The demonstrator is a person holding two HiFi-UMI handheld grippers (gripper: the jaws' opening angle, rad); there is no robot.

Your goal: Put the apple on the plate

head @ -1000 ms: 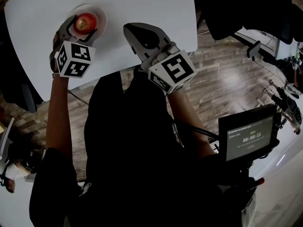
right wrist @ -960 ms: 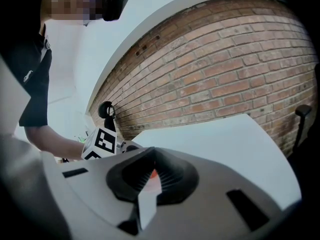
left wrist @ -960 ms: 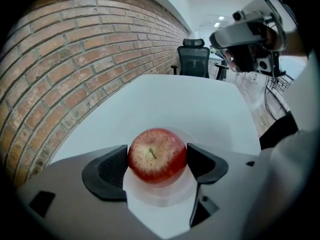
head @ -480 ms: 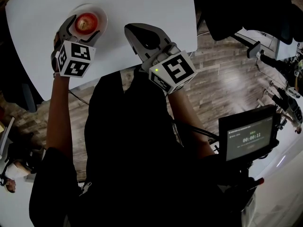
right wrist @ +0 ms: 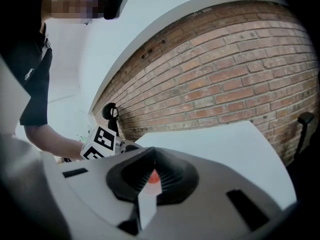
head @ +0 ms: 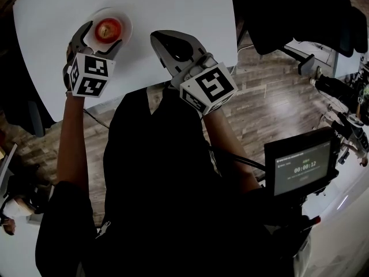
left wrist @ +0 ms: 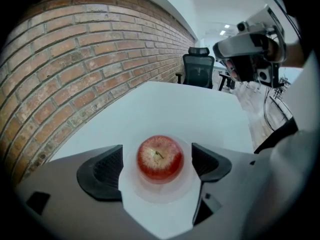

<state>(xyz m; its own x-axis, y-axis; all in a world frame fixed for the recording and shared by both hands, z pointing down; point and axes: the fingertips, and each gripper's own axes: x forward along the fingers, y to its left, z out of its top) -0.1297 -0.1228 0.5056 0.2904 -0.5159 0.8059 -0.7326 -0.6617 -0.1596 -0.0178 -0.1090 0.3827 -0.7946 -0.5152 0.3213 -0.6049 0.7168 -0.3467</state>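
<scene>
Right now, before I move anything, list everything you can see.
table: one, white, top of head view
brick wall: one, red-brown, along the table
plate: one, whitish, on the table
apple: one, red, on the plate
office chair: one, black, beyond the table
floor: one, brown wood, beside the table
screen: one, dark, head view's lower right
left gripper: one, grey, open, pads clear of the apple
right gripper: one, grey, shut, empty, over the table
</scene>
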